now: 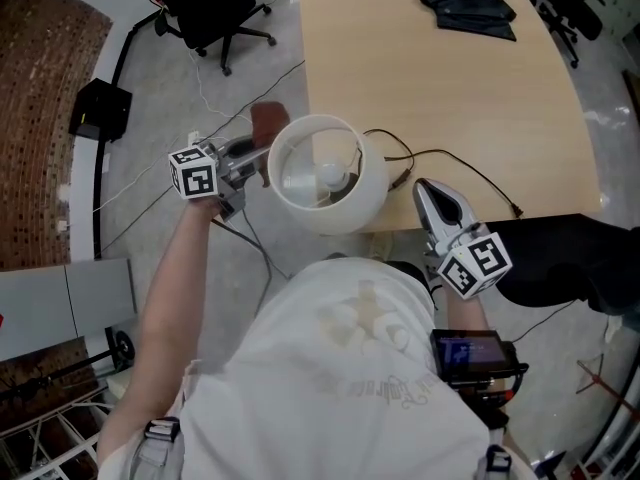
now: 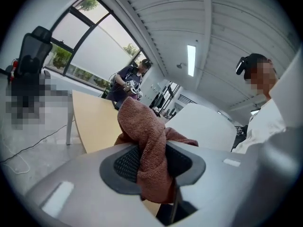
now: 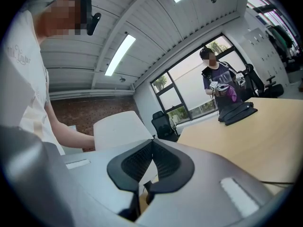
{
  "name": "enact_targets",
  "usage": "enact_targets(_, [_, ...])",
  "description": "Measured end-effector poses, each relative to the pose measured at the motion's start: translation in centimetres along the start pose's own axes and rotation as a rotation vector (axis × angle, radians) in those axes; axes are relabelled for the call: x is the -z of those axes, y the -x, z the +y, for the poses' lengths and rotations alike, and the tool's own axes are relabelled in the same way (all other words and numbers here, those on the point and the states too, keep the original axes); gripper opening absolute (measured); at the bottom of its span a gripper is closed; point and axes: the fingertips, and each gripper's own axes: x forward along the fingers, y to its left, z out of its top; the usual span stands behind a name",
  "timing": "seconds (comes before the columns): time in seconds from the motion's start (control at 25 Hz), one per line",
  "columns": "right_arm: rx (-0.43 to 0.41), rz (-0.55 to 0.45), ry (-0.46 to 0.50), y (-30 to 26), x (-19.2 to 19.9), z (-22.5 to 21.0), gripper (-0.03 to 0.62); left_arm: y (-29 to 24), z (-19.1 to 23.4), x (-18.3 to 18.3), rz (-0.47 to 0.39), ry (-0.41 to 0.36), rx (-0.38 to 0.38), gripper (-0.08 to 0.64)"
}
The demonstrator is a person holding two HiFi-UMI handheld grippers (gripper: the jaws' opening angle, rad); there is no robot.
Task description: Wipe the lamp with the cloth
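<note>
Head view: lamp [image 1: 325, 173] at tabletop [image 1: 450, 88] edge, cloth [image 1: 268, 126] at its left; left gripper view: left claw [image 2: 152, 161] clamps cloth; right gripper view: right claw [image 3: 152, 148] pinched together, empty; wiping seems under way, next sweep cloth round lamp.

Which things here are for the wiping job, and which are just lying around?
For the job:
- lamp
- brown cloth, pinched in the left gripper

Just lying about:
- black bag on the table
- black office chair
</note>
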Motion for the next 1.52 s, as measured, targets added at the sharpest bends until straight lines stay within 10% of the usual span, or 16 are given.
enact_targets(0.44, [0.015, 0.011, 0.014, 0.1, -0.2, -0.3, 0.012, 0.4, 2.6, 0.8, -0.011, -0.034, -0.117, 0.141])
enact_targets(0.76, [0.008, 0.002, 0.022, -0.2, -0.9, 0.1, 0.012, 1.8, -5.2, -9.3, -0.12, -0.185, 0.063, 0.141])
enact_targets(1.16, [-0.021, 0.007, 0.048, -0.5, -0.8, 0.9, 0.012, -2.0, -4.6, -7.1, 0.054, -0.237, 0.085, 0.141])
enact_targets(1.52, [0.015, 0.011, 0.017, 0.1, -0.1, -0.2, 0.011, -4.6, 0.9, -2.2, 0.235, -0.28, -0.056, 0.139])
